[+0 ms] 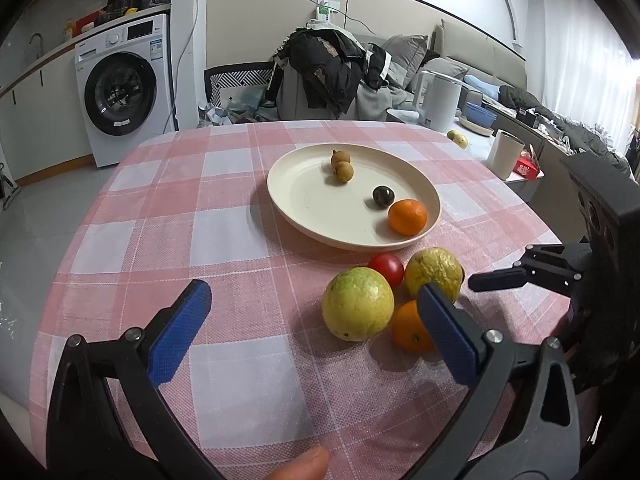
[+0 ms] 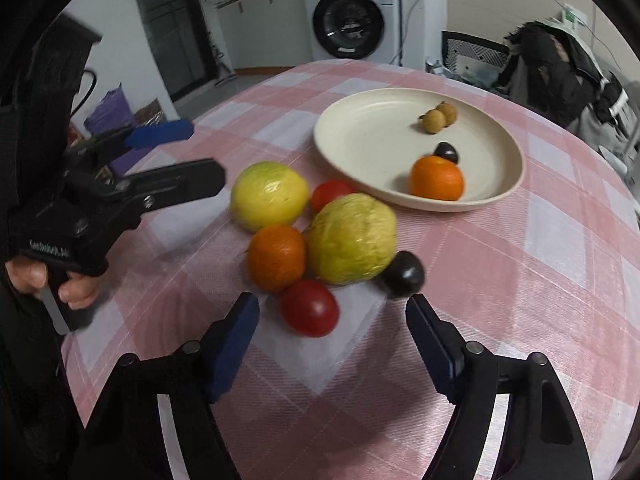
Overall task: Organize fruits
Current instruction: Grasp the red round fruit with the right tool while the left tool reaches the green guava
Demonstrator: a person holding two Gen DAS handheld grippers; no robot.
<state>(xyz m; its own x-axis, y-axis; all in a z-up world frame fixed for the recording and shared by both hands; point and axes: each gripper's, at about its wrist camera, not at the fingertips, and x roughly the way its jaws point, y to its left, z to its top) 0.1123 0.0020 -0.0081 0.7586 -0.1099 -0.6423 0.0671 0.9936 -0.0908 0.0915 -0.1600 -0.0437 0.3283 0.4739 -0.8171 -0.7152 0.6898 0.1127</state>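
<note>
right tongs (image 2: pixel 332 320) open, empty, low over tabletop (image 2: pixel 520 280); red tomato (image 2: pixel 309 307) dead ahead between the tips, round, nearest pick. left tongs (image 1: pixel 316 312) open, off beside the cluster. plate (image 2: pixel 360 136) beyond.

Tablecloth (image 1: pixel 240 240): woven cloth, matt, ribbed weave, pink and white check. Plate (image 1: pixel 304 216): smooth cream, low sheen, looks plastic or ceramic, cannot tell. Guavas (image 2: pixel 352 240): dull, bumpy yellow-green skin. Oranges (image 2: pixel 276 258): pebbled, slight shine. Tomatoes (image 2: pixel 310 308): smooth, glossy. Plum (image 2: pixel 403 274): smooth dark gloss. Longans (image 1: pixel 342 166): rough, matt brown. Gripper pads (image 1: pixel 180 336): blue textured rubber look; arms matt black plastic, metal pins.
</note>
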